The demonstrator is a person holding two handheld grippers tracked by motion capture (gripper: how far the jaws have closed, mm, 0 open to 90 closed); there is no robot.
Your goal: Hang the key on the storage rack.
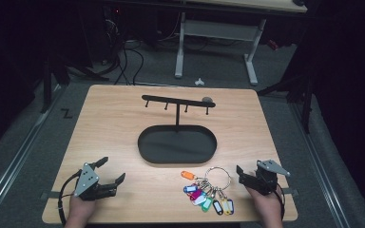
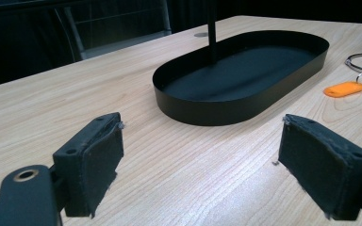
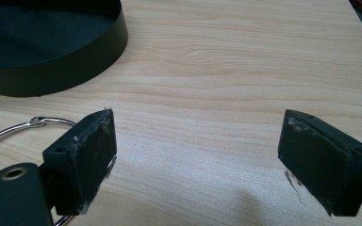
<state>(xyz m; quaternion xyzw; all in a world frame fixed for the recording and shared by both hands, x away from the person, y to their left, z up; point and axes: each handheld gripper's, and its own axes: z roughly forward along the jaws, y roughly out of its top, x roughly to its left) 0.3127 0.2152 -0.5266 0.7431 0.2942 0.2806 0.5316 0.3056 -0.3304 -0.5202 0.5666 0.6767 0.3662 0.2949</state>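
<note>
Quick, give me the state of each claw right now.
Left claw: open, holding nothing, over bare table.
Right claw: open, holding nothing, next to the key ring.

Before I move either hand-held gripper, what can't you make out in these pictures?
- Key tags, high view: labels too small to read.
- Key ring, right gripper view: cut off by the left edge, partly behind the near jaw.
- Stand post, left gripper view: hook bar cut off by the top edge.
- Small grey object by the bar: too small to identify.
</note>
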